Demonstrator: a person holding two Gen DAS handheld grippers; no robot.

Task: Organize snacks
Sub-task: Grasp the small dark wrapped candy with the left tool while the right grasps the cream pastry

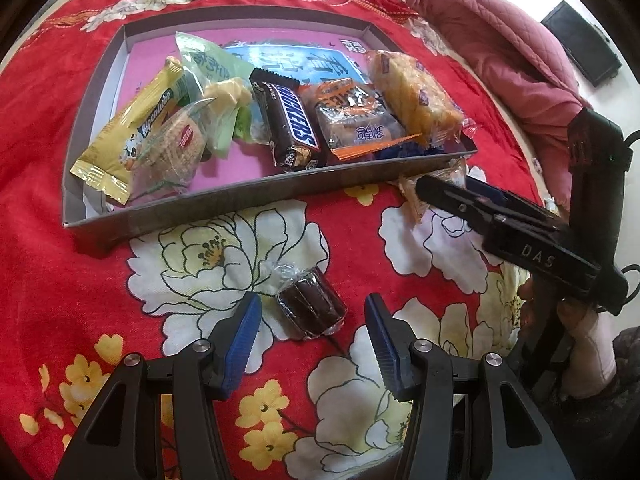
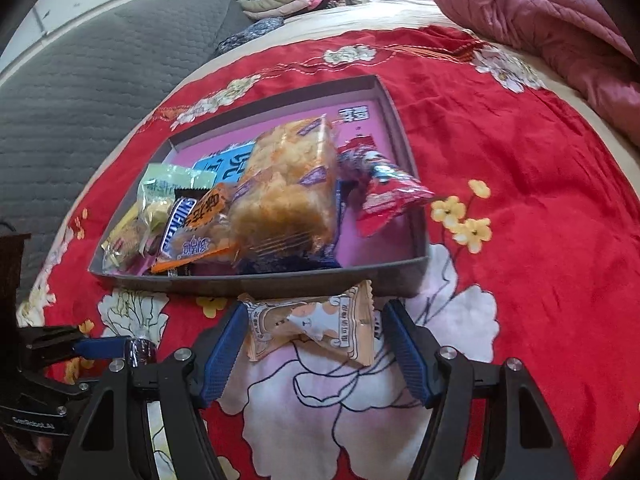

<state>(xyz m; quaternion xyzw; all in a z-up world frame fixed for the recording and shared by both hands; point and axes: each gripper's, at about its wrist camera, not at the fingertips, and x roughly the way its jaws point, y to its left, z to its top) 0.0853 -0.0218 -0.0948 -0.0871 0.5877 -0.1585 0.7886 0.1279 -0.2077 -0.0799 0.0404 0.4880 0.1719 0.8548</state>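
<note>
Two snacks lie loose on the red flowered bedspread [image 1: 60, 128], both outside the shallow cardboard tray [image 1: 224, 200] that already carries the rest. The first, a dark chocolate cake [image 1: 310, 304] in clear film, lies just ahead of the left gripper [image 1: 312, 332], whose jaws stand wide apart on either side of it without touching it. It is judged light and soft: the cake will crush under a hard squeeze and the glossy film will likely slip, so the hold belongs across the middle of the body, not on the twisted film end. The second, a pale orange-printed packet [image 2: 312, 326], lies close against the tray's near wall, between the open jaws of the right gripper [image 2: 316, 344]; the left pad [image 2: 224, 344] sits at or on the packet's crimped edge, the right pad stands clear. This packet looks puffed and light, its contents probably brittle; a grip across the pinched waist should hold better than one on the flat seals. Inside the tray, a Snickers bar [image 1: 290, 120], an orange-wrapped cake [image 1: 360, 120], a large yellow pastry [image 1: 412, 96] and a yellow wafer pack [image 1: 128, 132] overlap one another. A red packet [image 2: 384, 196] shows only in the right wrist view. Blue wrapping under the pastry is mostly covered and cannot be identified. Small print on the packets is not legible, and the soft bed offers no firm backing for a downward press.
</note>
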